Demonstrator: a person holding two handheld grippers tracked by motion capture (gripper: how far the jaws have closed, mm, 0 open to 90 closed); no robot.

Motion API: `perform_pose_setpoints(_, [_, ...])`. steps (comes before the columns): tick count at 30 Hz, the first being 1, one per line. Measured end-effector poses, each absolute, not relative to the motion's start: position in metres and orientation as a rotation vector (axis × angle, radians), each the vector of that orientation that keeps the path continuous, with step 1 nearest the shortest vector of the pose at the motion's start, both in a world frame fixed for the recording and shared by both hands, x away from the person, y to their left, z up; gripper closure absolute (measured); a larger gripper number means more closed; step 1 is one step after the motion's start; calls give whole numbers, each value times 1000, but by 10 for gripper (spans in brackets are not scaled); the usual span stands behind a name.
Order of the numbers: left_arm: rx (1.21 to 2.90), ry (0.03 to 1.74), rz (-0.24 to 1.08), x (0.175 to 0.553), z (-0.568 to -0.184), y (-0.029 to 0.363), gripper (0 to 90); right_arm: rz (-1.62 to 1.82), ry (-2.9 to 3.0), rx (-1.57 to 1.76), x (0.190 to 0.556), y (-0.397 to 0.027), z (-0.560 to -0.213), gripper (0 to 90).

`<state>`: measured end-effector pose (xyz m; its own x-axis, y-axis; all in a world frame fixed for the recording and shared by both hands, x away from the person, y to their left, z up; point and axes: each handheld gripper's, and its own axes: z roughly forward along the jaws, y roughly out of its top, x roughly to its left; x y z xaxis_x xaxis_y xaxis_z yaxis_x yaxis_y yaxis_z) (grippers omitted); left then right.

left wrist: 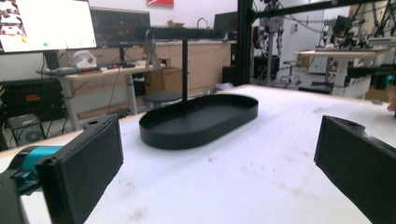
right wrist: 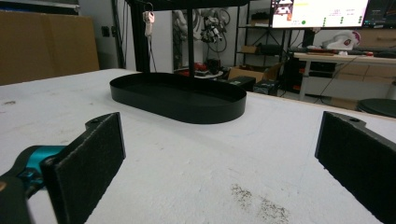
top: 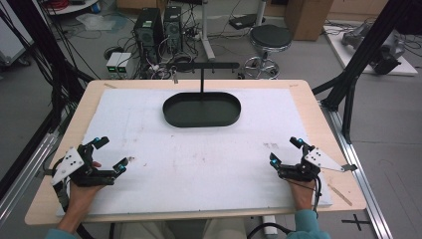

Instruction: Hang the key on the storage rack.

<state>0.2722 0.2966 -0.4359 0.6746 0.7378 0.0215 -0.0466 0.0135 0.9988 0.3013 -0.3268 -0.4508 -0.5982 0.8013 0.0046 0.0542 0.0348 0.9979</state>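
While the person is holding both tools low over the near edge of the table (top: 308,99), the left tongs (top: 110,154) are gaping wide with nothing between the jaws, and the right tongs (top: 285,151) are standing just as wide apart and just as empty. Each hand is gripping its tool from behind: the left hand (top: 79,191) at the near left corner, the right hand (top: 301,191) at the near right corner, well apart from one another. Both tongs are pointing forward across the white sheet (top: 199,169) that is covering the tabletop.

Farther out, a black oval tray (top: 202,110) is lying flat on the sheet near the far edge, about midway between the two sides and well apart from both tongs. A thin black post (top: 201,82) is rising from the tray and carrying a crossbar (top: 199,65) at its top. Seen from the left gripper view the tray (left wrist: 198,120) is sitting ahead between the jaws, and from the right gripper view the tray (right wrist: 177,97) is sitting ahead and slightly left of centre. Some small keys (right wrist: 148,17) are hanging from the crossbar there.
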Motion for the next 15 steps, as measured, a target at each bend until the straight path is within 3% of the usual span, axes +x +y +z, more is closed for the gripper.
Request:
perform_pose_setpoints(6, [1503, 650, 647, 275, -454, 299, 17, 1621, 1723, 870, 301, -327, -451, 7])
perform_pose_setpoints(15, [1462, 667, 653, 274, -456, 302, 17, 1617, 1723, 874, 301, -327, -451, 7])
